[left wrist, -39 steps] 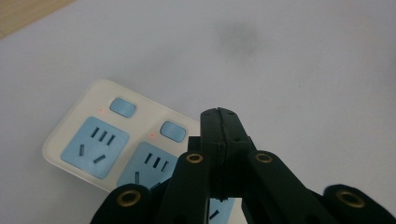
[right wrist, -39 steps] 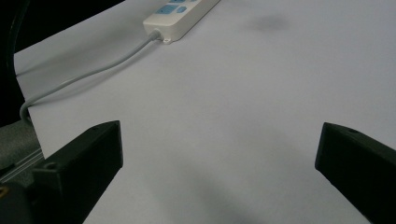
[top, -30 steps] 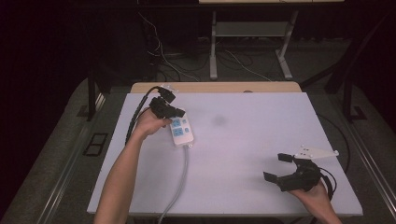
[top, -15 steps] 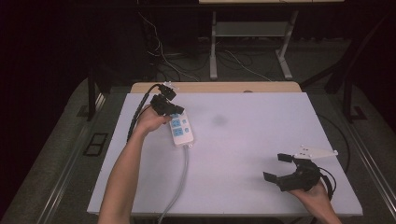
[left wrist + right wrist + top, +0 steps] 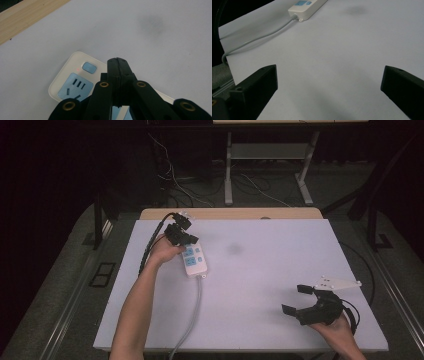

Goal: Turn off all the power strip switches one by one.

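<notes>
A white power strip with blue sockets lies at the left of the white table, its grey cable running off the near edge. My left gripper is shut, jaws pressed together with nothing between them, right over the strip's far end. In the left gripper view the closed tips sit just beside the blue switch of the power strip, where a small red light glows. My right gripper rests open near the front right; its view shows the power strip and cable far off.
The white table top has a faint dark smudge in the middle. A wooden strip borders the far edge. Behind it stand desk legs and loose cables on the floor. A white three-cornered plate rides on my right gripper.
None of note: my left gripper stays over the strip's far end, with at most a slight shift. The right gripper has not moved.
</notes>
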The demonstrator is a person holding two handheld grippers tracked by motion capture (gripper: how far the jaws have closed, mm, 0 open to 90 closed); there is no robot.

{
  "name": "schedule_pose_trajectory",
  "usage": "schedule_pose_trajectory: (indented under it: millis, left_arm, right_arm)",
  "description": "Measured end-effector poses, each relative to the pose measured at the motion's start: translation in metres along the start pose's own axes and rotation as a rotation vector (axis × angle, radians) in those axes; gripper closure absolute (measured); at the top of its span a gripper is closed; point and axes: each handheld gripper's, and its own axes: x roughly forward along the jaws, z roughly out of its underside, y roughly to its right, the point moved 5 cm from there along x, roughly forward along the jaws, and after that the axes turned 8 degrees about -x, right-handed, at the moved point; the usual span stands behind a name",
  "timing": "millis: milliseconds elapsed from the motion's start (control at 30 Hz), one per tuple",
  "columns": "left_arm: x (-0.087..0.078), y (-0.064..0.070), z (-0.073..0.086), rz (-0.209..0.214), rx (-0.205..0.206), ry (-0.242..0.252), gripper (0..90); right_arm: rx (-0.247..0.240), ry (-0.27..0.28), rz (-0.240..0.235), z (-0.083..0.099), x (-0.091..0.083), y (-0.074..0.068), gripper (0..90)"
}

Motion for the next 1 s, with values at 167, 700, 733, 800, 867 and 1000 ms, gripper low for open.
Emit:
schedule_pose_trajectory:
  millis: [167, 700, 733, 800, 867, 1000]
  left_arm:
    - [0.007, 0.000, 0.003, -0.001, -0.004, -0.007, 89.2]
    - [0.021, 0.000, 0.013, 0.013, -0.017, -0.039, 89.1]
    - [0.022, 0.000, 0.014, 0.011, -0.013, -0.047, 89.1]
    - [0.023, 0.000, 0.014, 0.013, -0.018, -0.050, 89.1]
    - [0.023, 0.000, 0.015, 0.018, -0.031, -0.046, 89.1]
    - [0.023, -0.001, 0.015, 0.032, -0.053, -0.034, 89.1]
  right_arm:
    - [-0.001, -0.003, 0.000, 0.000, 0.000, 0.000, 0.7]
    - [-0.004, -0.007, -0.001, 0.001, 0.000, 0.000, 0.7]
    - [-0.003, -0.007, -0.001, 0.001, 0.000, 0.000, 0.7]
    - [-0.002, -0.006, 0.000, 0.001, 0.000, 0.000, 0.7]
    - [-0.003, -0.007, 0.001, 0.001, 0.000, 0.000, 0.7]
    - [-0.006, -0.005, 0.001, 0.001, 0.000, -0.001, 0.7]
